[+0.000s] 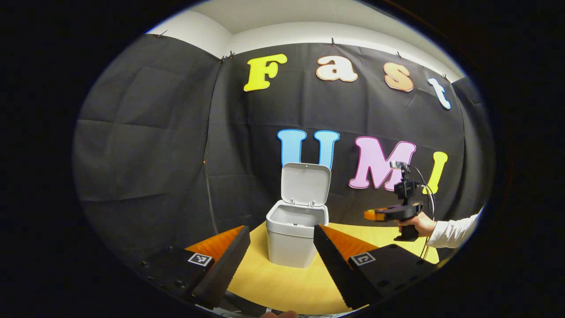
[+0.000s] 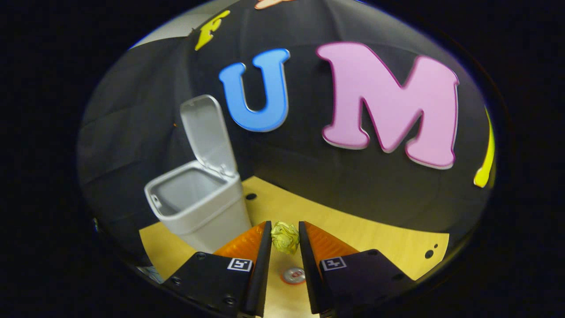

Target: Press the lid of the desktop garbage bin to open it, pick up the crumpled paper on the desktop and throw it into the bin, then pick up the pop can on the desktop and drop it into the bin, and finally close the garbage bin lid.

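Right gripper point(image 2: 284, 240): nearest to the camera in the right gripper view; its two fingers were pressed on the crumpled paper point(image 2: 284, 237), one on each side, so the ball was clamped between the tips and lifted above the table.
Left gripper point(image 1: 281, 247): in the left gripper view its fingers stood wide apart with nothing between them, pointed toward the front of the bin. I judge it waited there, low and out of the way, so the other gripper had free room.
Table point(image 2: 388, 243): a yellow wooden top that carried the bin and the can.
Garbage bin point(image 1: 293, 234): it stood on the table near the cloth wall, between the left gripper's fingers as that view showed it. In the right gripper view it was to the left of the held paper and a little farther away.
Lid point(image 1: 305, 183): upright on its hinge at the back, so the mouth of the bin was open and ready for the throw.
Hand point(image 1: 417, 223): in the left gripper view a hand with a white sleeve point(image 1: 457, 230) held the right gripper by its handle, about level, above the table and to the right of the bin, pointing toward it.
Pop can point(image 2: 294, 275): standing on the table under the held paper, seen from its top, not yet touched.
Step, as I judge: carrying the paper to the open bin; the can and the closing remained.
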Available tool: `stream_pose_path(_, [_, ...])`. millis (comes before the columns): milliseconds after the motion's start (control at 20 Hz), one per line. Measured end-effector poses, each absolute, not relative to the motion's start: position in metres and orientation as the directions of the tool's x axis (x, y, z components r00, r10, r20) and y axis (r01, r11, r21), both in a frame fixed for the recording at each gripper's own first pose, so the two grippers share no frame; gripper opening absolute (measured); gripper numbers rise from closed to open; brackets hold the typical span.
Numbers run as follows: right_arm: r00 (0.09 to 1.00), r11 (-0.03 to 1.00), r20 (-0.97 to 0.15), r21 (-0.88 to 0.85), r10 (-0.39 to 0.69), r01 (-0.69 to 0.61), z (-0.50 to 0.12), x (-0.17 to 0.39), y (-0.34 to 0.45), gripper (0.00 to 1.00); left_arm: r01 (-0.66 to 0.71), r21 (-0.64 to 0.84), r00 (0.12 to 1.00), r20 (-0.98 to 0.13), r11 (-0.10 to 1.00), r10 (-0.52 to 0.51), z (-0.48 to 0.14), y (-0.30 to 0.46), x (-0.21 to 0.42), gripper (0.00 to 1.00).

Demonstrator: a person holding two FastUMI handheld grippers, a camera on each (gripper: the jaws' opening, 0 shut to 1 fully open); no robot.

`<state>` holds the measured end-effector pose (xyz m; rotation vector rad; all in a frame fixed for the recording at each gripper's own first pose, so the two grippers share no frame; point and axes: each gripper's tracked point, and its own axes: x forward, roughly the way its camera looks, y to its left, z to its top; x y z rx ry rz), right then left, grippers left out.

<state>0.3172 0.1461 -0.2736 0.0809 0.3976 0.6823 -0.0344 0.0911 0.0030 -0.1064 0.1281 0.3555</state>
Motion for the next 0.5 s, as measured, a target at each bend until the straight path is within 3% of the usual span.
stream_pose_path(250, [0.646,0.678,-0.205,0.201,0.735,-0.707,-0.280,0.321,0.152,0.41,-0.386,-0.078,0.918,-0.135,0.919,0.374,0.007,0.099,-0.050,0.98])
stream_pose_path(500, [0.559,0.612,-0.265,0.193,0.785,-0.767,-0.300,0.327,0.155,0.42,-0.428,-0.075,0.900,-0.129,0.901,0.416,0.009,0.105,-0.068,0.98])
